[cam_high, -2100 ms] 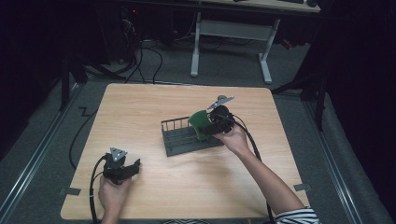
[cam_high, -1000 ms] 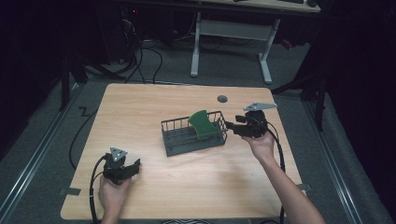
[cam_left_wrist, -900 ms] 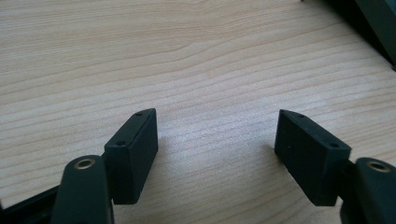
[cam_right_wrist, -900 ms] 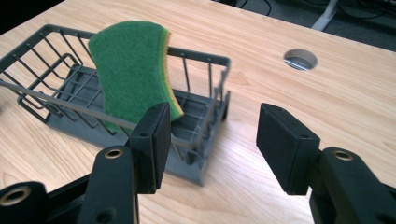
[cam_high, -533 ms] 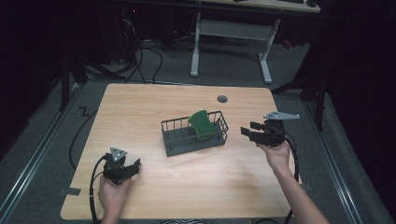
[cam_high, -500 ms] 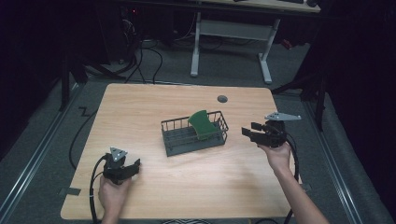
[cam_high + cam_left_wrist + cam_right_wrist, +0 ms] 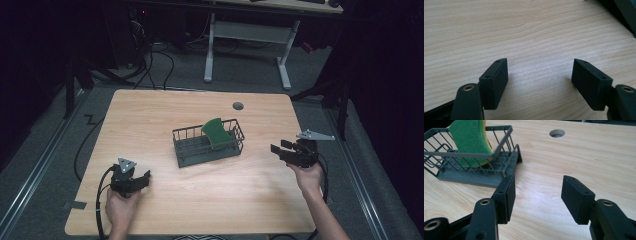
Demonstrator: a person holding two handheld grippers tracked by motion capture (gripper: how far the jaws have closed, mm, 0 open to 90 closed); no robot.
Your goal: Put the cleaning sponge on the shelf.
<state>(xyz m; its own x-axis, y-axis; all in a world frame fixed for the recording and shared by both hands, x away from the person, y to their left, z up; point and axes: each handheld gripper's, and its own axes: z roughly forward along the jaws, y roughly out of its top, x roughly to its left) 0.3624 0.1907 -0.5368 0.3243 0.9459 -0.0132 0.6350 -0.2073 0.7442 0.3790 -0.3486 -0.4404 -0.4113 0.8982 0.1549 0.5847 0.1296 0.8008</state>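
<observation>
A dark wire basket (image 7: 188, 150) stands at the middle of the wooden table, also seen at upper left as the basket (image 7: 501, 166) in the right gripper view. A green sponge (image 7: 217, 133) with a yellow back leans upright in its right end, the same sponge (image 7: 469, 137) resting against the rim. My right gripper (image 7: 276, 150) hovers to the right of the basket, open and empty, its jaws (image 7: 537, 193) pointing toward it. My left gripper (image 7: 146, 177) rests near the front left edge, open with bare table between its jaws (image 7: 539, 76).
A round cable hole (image 7: 238, 106) sits in the table (image 7: 150, 115) behind the basket. Cables trail off the front left corner and by the right edge. A desk frame (image 7: 247, 35) stands beyond the far edge on the floor.
My right gripper has drawn back from the basket to the right and slightly down, empty, leaving the sponge in the basket. The left gripper has stayed put.
</observation>
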